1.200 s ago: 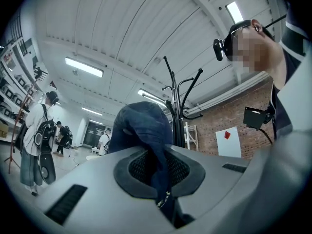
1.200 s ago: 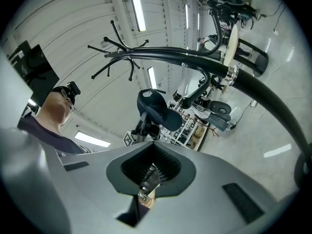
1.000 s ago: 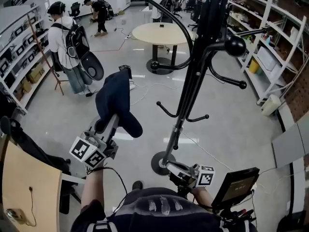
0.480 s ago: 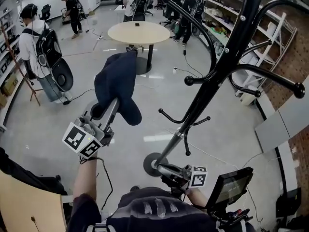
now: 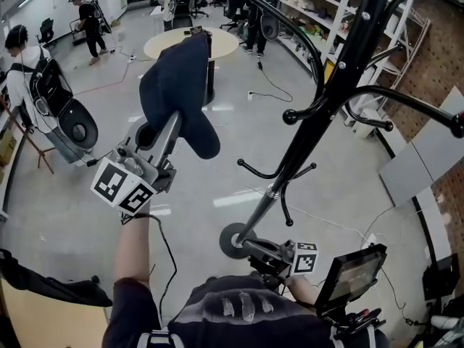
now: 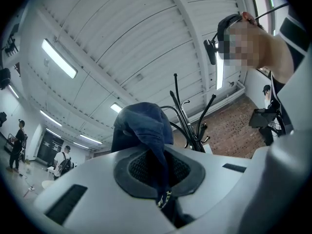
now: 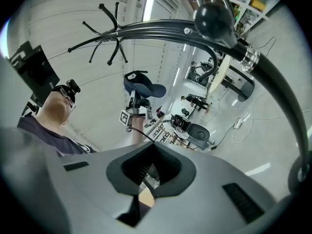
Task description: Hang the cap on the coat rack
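The cap (image 5: 177,85), judged light, soft and floppy, is held up to the left of the coat rack (image 5: 319,107), apart from its hooks. It is best taken by a fold of cloth at its edge, so that the crown is left free to drop over a hook. It is pinched between the almost closed jaws of the left gripper (image 5: 168,125), while the right gripper (image 5: 250,246), low beside the coat rack's base, is seen with its jaws together and empty.
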The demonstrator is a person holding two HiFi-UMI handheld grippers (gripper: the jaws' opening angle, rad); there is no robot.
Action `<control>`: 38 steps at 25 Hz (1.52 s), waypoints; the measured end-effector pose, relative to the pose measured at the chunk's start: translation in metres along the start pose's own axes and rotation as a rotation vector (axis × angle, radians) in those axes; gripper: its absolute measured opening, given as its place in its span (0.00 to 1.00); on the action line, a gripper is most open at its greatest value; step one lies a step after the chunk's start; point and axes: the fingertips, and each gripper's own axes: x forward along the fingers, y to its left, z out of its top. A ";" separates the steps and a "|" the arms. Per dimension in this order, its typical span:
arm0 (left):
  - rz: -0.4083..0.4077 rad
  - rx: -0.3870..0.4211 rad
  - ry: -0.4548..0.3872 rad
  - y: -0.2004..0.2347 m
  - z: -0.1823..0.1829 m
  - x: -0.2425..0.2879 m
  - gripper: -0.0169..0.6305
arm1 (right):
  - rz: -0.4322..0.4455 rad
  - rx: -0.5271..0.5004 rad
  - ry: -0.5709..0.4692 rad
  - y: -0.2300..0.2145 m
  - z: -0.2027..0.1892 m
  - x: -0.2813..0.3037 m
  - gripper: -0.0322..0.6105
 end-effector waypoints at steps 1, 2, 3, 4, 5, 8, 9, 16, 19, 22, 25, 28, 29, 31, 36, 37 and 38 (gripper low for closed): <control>0.000 -0.001 -0.010 0.003 0.004 0.004 0.06 | 0.000 -0.008 -0.003 0.000 0.003 0.000 0.06; 0.003 -0.001 -0.021 0.006 0.007 0.008 0.06 | 0.001 -0.017 -0.003 -0.001 0.005 -0.001 0.06; 0.005 0.003 -0.032 0.008 0.011 0.011 0.06 | 0.003 -0.026 0.001 -0.001 0.007 -0.002 0.06; 0.007 0.009 -0.040 0.009 0.014 0.015 0.06 | 0.007 -0.031 0.005 -0.002 0.007 -0.002 0.06; 0.007 0.017 -0.045 0.010 0.016 0.018 0.06 | 0.013 -0.035 0.008 -0.002 0.007 -0.003 0.06; 0.003 0.045 -0.053 0.008 0.016 0.025 0.06 | 0.030 -0.061 0.024 -0.004 0.003 -0.007 0.06; 0.004 0.052 -0.059 0.007 0.016 0.026 0.06 | 0.034 -0.070 0.035 -0.004 0.000 -0.008 0.06; -0.005 0.122 -0.060 0.002 0.031 0.063 0.06 | 0.079 -0.117 0.121 0.006 0.007 -0.011 0.06; -0.014 0.149 -0.049 0.008 0.046 0.081 0.06 | 0.087 -0.115 0.141 0.016 0.016 -0.004 0.06; -0.018 0.162 -0.051 0.012 0.055 0.085 0.06 | 0.082 -0.107 0.137 0.019 0.018 0.000 0.06; -0.030 0.188 -0.052 0.009 0.056 0.085 0.06 | 0.080 -0.107 0.131 0.017 0.018 -0.001 0.06; -0.042 0.207 -0.042 0.006 0.058 0.087 0.06 | 0.078 -0.108 0.126 0.020 0.018 0.000 0.06; -0.047 0.213 -0.040 0.004 0.058 0.089 0.06 | 0.076 -0.108 0.123 0.021 0.018 0.000 0.06; -0.058 0.234 -0.034 0.000 0.057 0.093 0.06 | 0.071 -0.105 0.117 0.021 0.019 -0.003 0.06; -0.088 0.274 -0.007 -0.008 0.048 0.101 0.06 | 0.061 -0.104 0.109 0.018 0.019 -0.005 0.06; -0.090 0.275 -0.004 -0.009 0.046 0.101 0.06 | 0.060 -0.105 0.109 0.018 0.019 -0.006 0.06; -0.092 0.273 -0.002 -0.009 0.044 0.102 0.06 | 0.059 -0.107 0.109 0.017 0.020 -0.006 0.06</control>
